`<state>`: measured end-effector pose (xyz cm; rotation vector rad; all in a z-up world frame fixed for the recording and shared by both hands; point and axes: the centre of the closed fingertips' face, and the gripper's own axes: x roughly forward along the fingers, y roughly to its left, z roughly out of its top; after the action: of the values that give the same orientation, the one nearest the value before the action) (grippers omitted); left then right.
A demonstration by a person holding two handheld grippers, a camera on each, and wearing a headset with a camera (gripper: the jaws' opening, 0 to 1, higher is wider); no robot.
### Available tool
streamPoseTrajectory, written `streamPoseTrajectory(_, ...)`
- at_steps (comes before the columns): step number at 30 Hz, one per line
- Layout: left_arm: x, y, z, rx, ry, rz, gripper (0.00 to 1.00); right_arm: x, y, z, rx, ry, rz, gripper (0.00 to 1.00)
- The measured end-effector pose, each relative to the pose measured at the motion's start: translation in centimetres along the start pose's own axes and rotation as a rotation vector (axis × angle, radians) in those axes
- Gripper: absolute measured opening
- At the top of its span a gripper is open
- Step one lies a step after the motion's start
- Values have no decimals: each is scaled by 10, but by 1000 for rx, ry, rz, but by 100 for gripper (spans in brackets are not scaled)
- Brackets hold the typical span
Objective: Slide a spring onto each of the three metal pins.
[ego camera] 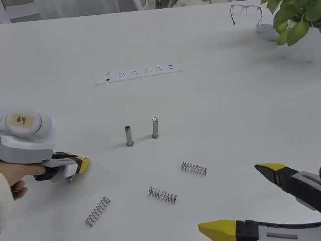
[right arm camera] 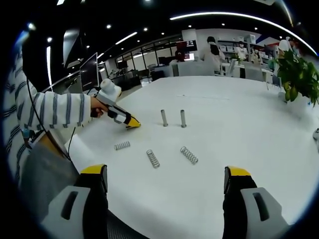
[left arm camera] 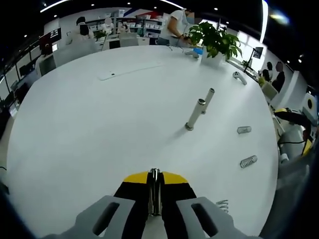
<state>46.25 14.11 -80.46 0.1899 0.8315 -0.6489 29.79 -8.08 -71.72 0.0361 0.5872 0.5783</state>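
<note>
The left gripper (left arm camera: 155, 175) had its jaws clamped on a metal pin (left arm camera: 155, 195), the right gripper (right arm camera: 164, 179) had its jaws wide apart, and beyond, on the white table (ego camera: 241, 100), two upright pins (ego camera: 129, 135) stood with three springs (ego camera: 162, 195) lying at four to seven o'clock, a power strip (ego camera: 138, 74) at twelve and a plant (ego camera: 293, 20) at two.

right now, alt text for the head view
Two metal pins stand upright on a white table, three springs loose before them. The left hand-held gripper at left, shut, seemingly on a third pin; right hand-held gripper open, lower right.
</note>
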Motion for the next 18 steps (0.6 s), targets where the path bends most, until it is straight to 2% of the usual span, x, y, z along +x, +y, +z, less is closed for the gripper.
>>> streamPoseTrajectory(6,-1,-1,-3,19,2,18,0,1,1,-1,3,2,1,96)
streamPoseTrajectory(9,-1,-1,-3,-18,-2,29,0,1,1,-2,3,6,3,96)
streamPoseTrajectory(14,-2,0,-3,-9,-8,23,0,3,2,-4,2,13,7,95)
streamPoseTrajectory(18,-2,2,-3,-3,-17,49,0,3,2,-5,0,17,6,96)
